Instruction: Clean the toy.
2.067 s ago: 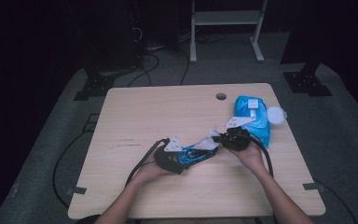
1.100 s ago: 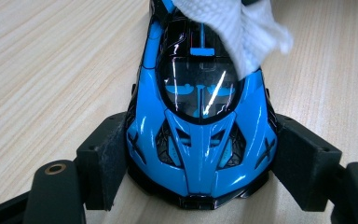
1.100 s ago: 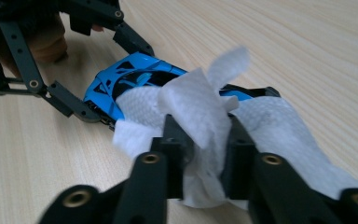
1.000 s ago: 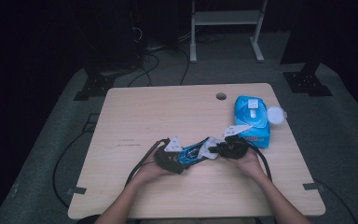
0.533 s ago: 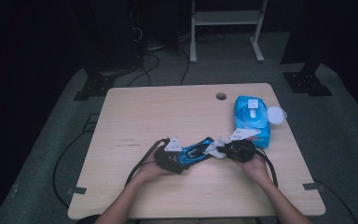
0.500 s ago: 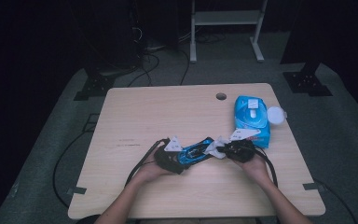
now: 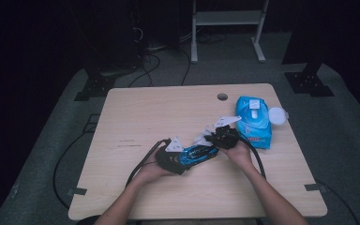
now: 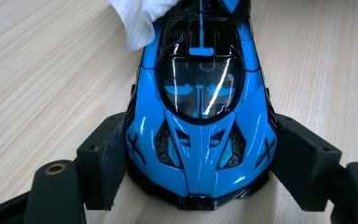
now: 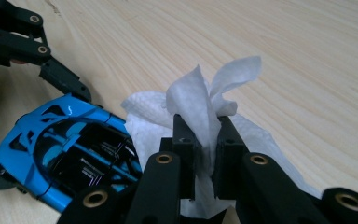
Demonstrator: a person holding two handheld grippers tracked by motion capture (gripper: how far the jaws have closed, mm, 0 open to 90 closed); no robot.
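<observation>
A: What does each gripper have?

B: The left gripper [image 7: 178,157] clamps the nose of the car [image 8: 200,126], one pad on each front flank, and the car sits flat on the tabletop [image 7: 168,112]. The right gripper [image 9: 205,140] has its jaws nearly together, pinching a bunched wipe [image 9: 200,109] that sticks up between them.

A: Where is all this on the tabletop?

B: Near the middle, a little toward the person's edge. The car [image 7: 198,153] lies between the two hands, with its tail toward the right gripper [image 7: 222,136]. The wipe pack [image 7: 253,121] lies by the right edge, near the far right corner, with a round white lid [image 7: 277,116] just beside it.

A: Which step would you say this is?

B: Wiping the car down, I think. In the left gripper view, a corner of the wipe [image 8: 142,18] lies against the rear bodywork. In the right gripper view, the wipe hangs just beside the tail. I can't tell from these angles whether it's pressing on the paint or only brushing it.

A: And next?

B: My guess is a pass of the wipe along the roof toward the nose. The left clamp must stay firm so the car doesn't roll, and the wipe should press lightly so it doesn't slip from the pinch.
</observation>
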